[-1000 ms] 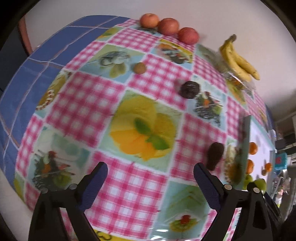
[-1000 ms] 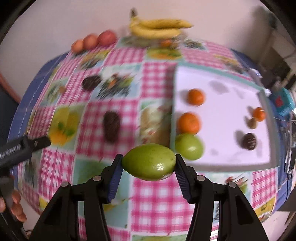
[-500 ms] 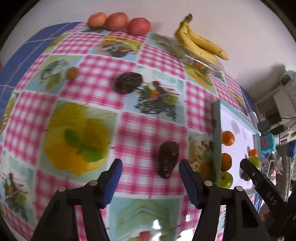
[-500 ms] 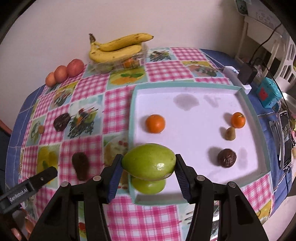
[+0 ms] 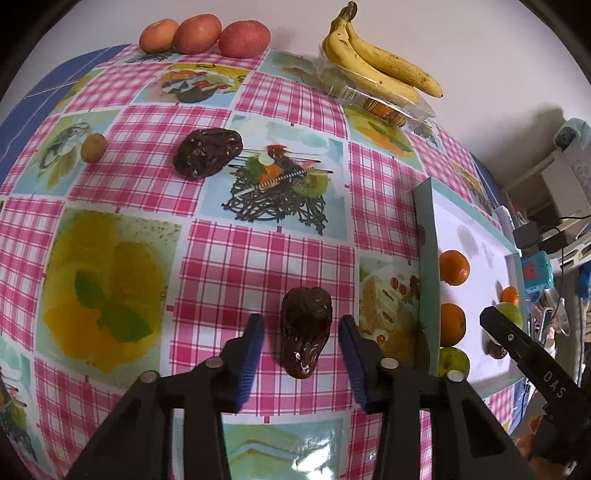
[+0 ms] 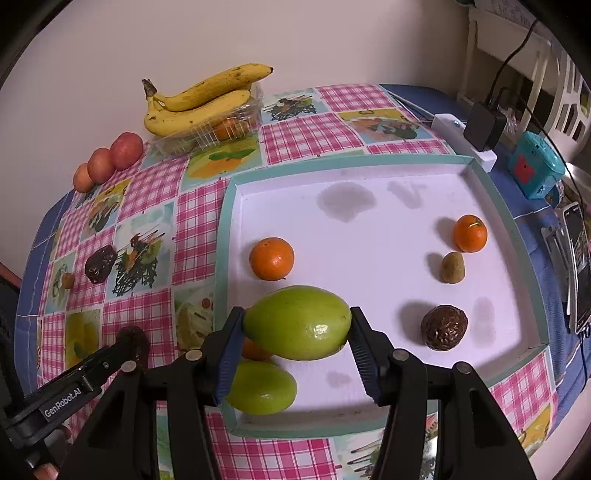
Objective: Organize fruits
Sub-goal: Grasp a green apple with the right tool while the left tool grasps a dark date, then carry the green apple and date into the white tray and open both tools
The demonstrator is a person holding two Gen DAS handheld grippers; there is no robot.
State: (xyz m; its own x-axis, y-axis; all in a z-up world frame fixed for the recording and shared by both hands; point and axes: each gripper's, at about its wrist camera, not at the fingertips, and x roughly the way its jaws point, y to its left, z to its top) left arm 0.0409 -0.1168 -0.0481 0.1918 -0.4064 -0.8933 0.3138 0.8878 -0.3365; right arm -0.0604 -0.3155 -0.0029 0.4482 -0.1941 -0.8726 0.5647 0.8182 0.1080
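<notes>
My right gripper (image 6: 297,334) is shut on a green mango (image 6: 297,322) and holds it over the near left part of the white tray (image 6: 369,184). The tray holds a second green mango (image 6: 264,387), oranges (image 6: 271,257), a small kiwi (image 6: 452,267) and a dark wrinkled fruit (image 6: 444,327). My left gripper (image 5: 301,338) is open, with its fingers on either side of a dark brown fruit (image 5: 306,332) lying on the checked tablecloth, left of the tray (image 5: 426,258).
On the cloth lie another dark fruit (image 5: 208,152), a small brown fruit (image 5: 93,147), three red fruits (image 5: 207,33) and bananas (image 5: 373,66) on a clear box at the back wall. A blue toy (image 6: 535,168), charger and phone lie right of the tray.
My left gripper has moved right and forward until its fingers flank the dark brown fruit. My right gripper has carried the green mango from the cloth to above the tray.
</notes>
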